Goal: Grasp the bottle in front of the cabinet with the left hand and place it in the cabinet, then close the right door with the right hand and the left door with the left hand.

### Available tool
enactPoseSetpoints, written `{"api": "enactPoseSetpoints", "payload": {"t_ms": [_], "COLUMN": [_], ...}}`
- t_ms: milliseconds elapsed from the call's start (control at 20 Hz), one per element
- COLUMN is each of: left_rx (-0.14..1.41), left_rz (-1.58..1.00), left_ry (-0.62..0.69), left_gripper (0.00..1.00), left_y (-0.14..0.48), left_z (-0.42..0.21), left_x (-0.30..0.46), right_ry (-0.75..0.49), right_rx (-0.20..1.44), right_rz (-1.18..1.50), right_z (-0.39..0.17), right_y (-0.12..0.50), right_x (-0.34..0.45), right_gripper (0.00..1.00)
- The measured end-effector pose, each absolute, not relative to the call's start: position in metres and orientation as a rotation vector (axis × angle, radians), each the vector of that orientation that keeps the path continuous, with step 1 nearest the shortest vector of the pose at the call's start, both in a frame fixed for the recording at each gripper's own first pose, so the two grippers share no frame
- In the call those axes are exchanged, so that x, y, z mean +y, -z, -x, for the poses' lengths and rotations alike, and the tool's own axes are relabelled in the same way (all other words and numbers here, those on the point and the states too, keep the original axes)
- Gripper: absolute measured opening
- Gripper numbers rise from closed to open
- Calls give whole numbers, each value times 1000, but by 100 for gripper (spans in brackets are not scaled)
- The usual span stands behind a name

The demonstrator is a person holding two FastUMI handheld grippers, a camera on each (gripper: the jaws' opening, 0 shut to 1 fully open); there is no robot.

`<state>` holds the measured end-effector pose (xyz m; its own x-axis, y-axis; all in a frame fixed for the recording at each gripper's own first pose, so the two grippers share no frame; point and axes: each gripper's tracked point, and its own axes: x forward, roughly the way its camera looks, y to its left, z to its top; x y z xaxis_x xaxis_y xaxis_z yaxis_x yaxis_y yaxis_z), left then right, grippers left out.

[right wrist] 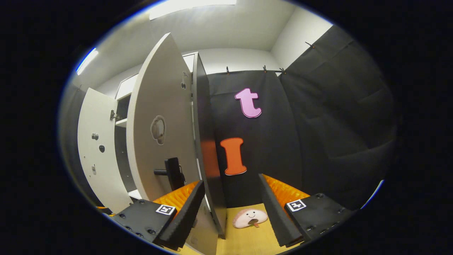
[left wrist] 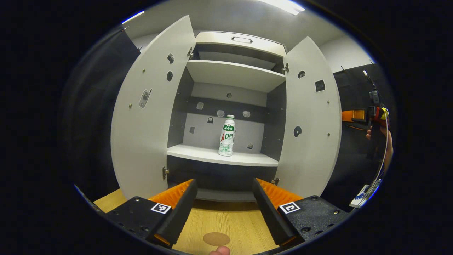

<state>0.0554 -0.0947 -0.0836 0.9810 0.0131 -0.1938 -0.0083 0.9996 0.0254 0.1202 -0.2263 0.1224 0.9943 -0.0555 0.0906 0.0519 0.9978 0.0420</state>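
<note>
The bottle [left wrist: 227, 135] stands upright on the cabinet's lower shelf [left wrist: 219, 156], straight ahead of our left gripper [left wrist: 223, 198] and well apart from it, so we judge the placing done. Both doors are left to close. The left door [left wrist: 147, 113] and right door [left wrist: 311, 120] swing wide on either side of the shelf.

Our left gripper is released, its fingers spread and empty, held level and low over the wooden floor [left wrist: 226, 219], facing the opening.

Our right gripper [right wrist: 230, 209] is also released. It points along the right door's edge [right wrist: 208, 148], which sits between its spread fingers, near the left finger [right wrist: 184, 209]; we cannot tell whether they touch. The door handle [right wrist: 171, 172] lies just to its left.
</note>
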Motion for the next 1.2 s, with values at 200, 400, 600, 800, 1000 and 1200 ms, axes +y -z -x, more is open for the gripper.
{"api": "enactPoseSetpoints", "payload": {"t_ms": [200,400,600,800,1000,1200], "left_rx": [174,197,203,202,208,207], "left_rz": [-19,11,25,28,41,34], "left_ry": [0,15,34,52,92,114], "left_gripper": [96,96,96,96,96,96], "left_y": [80,93,96,96,97,96], "left_z": [-58,-62,-64,-71,-76,-79], "left_x": [-76,-59,-45,-31,-30,-26], "right_ry": [114,177,217,279,259,202], "right_rx": [-115,-129,-128,-146,-138,-144], "right_rz": [28,78,72,113,123,74], "right_z": [-115,-111,-109,-103,-108,-110], "right_y": [-129,-133,-132,-132,-132,-126], "right_x": [-226,-226,-220,-212,-192,-161], "right_gripper": [95,87,86,85,85,94]}}
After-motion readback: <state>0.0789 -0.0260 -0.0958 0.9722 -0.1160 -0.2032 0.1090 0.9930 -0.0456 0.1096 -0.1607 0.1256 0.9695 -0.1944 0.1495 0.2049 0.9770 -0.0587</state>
